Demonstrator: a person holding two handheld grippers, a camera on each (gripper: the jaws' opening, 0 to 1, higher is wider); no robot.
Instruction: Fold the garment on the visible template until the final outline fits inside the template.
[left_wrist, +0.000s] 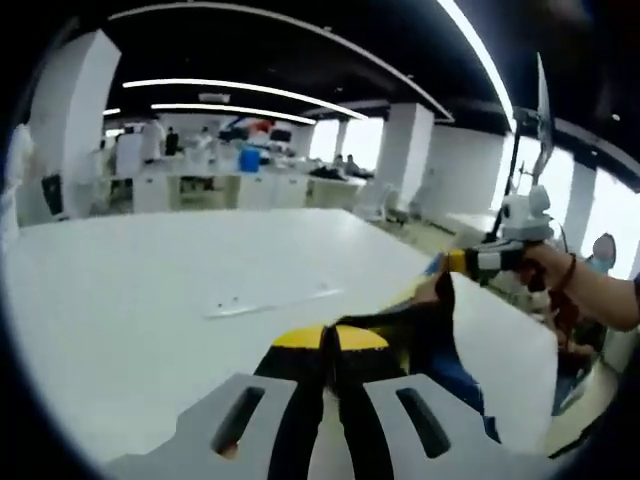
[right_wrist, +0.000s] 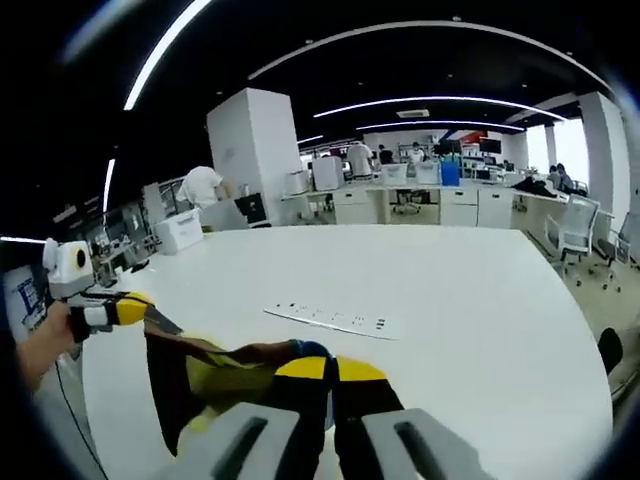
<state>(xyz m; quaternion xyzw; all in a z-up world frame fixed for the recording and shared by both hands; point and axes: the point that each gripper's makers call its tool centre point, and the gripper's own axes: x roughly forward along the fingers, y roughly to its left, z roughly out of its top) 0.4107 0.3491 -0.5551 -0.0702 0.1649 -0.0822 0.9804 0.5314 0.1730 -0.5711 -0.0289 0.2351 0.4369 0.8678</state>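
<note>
Left gripper view: the left gripper is seen at bottom centre, its yellow-tipped jaws clenched on the dark garment with yellow and blue panels, which is stretched from the jaws toward the right of the frame. At centre right the right gripper is seen gripped by a person's hand, its yellow tip pinched on the far edge of the same cloth. The garment is held lifted above the large white table, near its right edge. A thin white strip with small dark marks is seen lying flat on the table at centre frame, apart from the cloth. Right gripper view: the right gripper is seen at bottom centre, jaws closed on the garment, which is drawn out to the left of the frame. The left gripper is seen at centre left, clamped on the other end. The strip is seen beyond the jaws at centre. White desks and seated people are seen in the upper background.
</note>
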